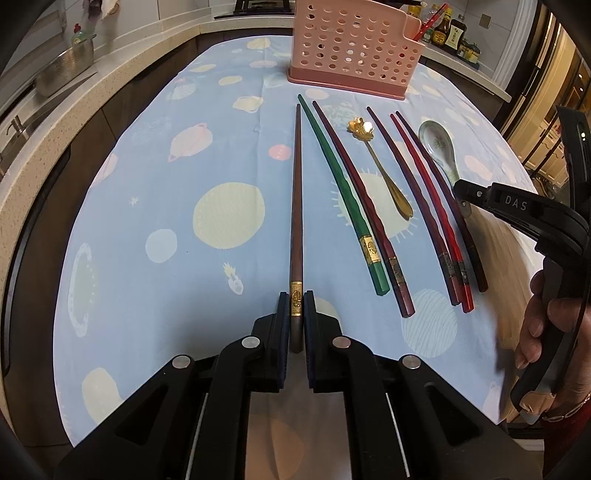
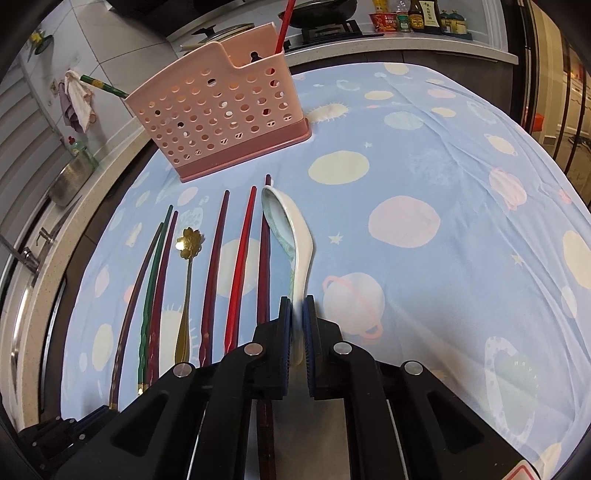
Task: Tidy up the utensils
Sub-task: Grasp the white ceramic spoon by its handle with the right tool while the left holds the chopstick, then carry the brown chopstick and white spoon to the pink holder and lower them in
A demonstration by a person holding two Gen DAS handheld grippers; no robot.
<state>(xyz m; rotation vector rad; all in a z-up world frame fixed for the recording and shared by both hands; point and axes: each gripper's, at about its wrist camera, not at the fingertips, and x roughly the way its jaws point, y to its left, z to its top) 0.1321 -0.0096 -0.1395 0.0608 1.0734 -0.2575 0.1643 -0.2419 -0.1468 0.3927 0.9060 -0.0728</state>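
The left tongs (image 1: 296,306) are clamped on the thick end of a brown chopstick (image 1: 296,206), at its gold band, and the stick is pointed straight ahead over the surface (image 1: 155,192), which is covered by a blue cloth printed with planets. The right tongs (image 2: 297,310) are closed on the handle of a white ceramic spoon (image 2: 295,236); the spoon is held tilted on its side, bowl forward. Whether either item is lifted clear of the cloth cannot be told.

Further out, a row of utensils is laid side by side on the cloth: a green chopstick (image 1: 341,192), a maroon chopstick (image 1: 364,210) just beside it, a gold flower-headed spoon (image 1: 382,168), then a dark purple chopstick (image 1: 413,206), a red chopstick (image 1: 430,210) and another dark chopstick (image 1: 443,206) close together.

Beyond the row, a pink perforated utensil holder (image 2: 221,114) is stood on the cloth, with a red stick (image 2: 284,26) seen rising from one end. Behind it, sauce bottles (image 2: 417,14) are lined on the far kitchen counter
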